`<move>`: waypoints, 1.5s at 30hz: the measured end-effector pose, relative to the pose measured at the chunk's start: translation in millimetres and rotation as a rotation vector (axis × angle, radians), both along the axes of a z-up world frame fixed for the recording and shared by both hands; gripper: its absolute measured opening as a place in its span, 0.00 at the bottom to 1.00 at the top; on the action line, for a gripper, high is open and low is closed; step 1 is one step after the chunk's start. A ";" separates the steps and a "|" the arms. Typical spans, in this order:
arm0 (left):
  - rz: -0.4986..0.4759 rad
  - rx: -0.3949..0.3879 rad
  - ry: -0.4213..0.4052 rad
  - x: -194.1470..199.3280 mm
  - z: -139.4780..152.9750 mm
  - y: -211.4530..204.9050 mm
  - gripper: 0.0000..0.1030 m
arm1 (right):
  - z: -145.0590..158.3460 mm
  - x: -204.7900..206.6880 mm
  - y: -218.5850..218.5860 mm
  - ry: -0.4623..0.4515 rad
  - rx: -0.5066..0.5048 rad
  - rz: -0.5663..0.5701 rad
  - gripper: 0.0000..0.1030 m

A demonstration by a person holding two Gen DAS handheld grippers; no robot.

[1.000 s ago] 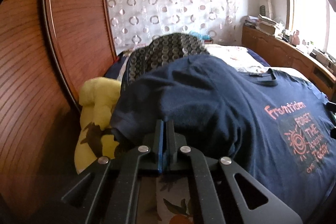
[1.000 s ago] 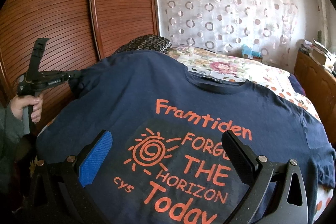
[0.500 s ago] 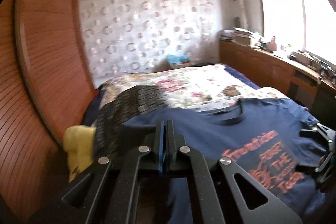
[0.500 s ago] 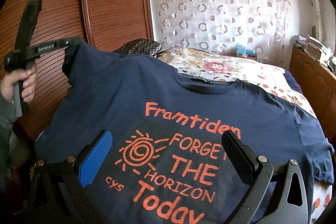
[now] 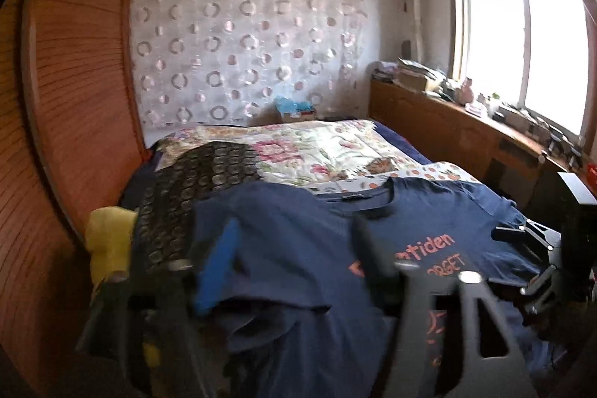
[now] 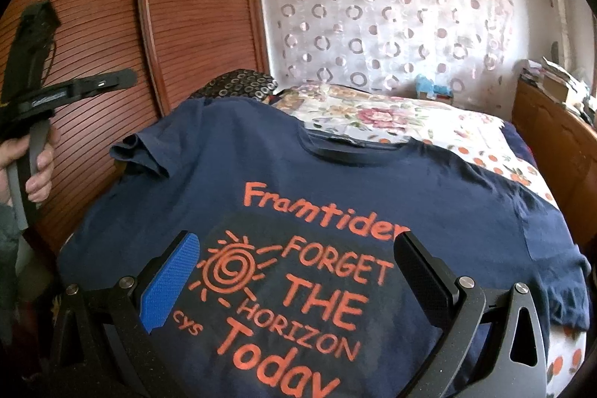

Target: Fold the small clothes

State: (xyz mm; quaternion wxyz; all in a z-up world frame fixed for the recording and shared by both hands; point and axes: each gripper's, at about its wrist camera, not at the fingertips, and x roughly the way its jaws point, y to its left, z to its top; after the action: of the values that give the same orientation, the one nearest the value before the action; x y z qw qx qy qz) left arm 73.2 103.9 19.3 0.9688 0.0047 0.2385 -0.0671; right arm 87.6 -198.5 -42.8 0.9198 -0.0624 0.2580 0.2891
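the navy t-shirt (image 6: 335,181) lies print-up on the near bed, left sleeve (image 6: 140,155) folded inward, while left gripper (image 5: 294,263) and right gripper (image 6: 294,271) hover wide open, holding nothing.

Both wrist views low, close over the T-shirt (image 6: 335,174), facing the curtained wall (image 5: 242,55)

navy t-shirt (image 6: 335,181), orange print; floral bedspread (image 6: 410,122)
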 end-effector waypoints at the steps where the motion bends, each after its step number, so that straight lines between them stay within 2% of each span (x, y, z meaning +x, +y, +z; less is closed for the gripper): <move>1: 0.015 -0.003 -0.008 -6.8 -0.4 6.5 0.79 | 1.4 1.2 5.0 -0.003 -0.001 0.015 1.00; 6: 0.110 0.009 -0.026 -39.5 -8.2 36.7 0.80 | 15.0 15.6 36.0 -0.014 0.002 0.114 0.93; 12: 0.187 0.019 -0.027 -65.0 -19.0 60.8 0.80 | 27.5 37.1 99.4 -0.039 -0.012 0.255 0.76; 20: 0.209 0.011 -0.019 -81.2 -33.0 71.8 0.80 | 21.0 71.2 196.9 0.015 -0.040 0.431 0.47; 24: 0.203 0.013 -0.006 -82.4 -37.8 72.2 0.80 | 15.9 84.5 231.7 0.042 -0.078 0.493 0.42; 28: 0.193 0.011 0.002 -82.7 -43.1 70.3 0.80 | 8.2 103.5 256.1 0.051 -0.147 0.495 0.24; 29: 0.189 0.010 0.004 -82.1 -44.2 69.4 0.80 | 8.0 107.0 260.7 0.057 -0.156 0.493 0.13; 30: 0.186 0.010 0.006 -81.6 -44.8 68.6 0.80 | 7.5 112.0 263.6 0.066 -0.160 0.493 0.08; 32: 0.181 0.010 0.010 -80.8 -47.4 67.2 0.80 | 9.8 122.3 260.0 0.072 -0.145 0.490 0.05; 39: 0.163 0.009 0.024 -77.8 -52.6 60.9 0.80 | 29.5 131.4 216.1 0.042 0.000 0.416 0.04; 45: 0.138 0.016 0.027 -75.4 -52.0 51.3 0.80 | 32.4 164.6 180.3 0.050 0.079 0.271 0.04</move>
State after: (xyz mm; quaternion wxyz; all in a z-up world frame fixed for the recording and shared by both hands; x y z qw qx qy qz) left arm -2.3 155.2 -32.6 0.9677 -0.0050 0.2520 0.0017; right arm 252.2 -18.2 -10.4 0.8672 -0.0534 0.2586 0.4222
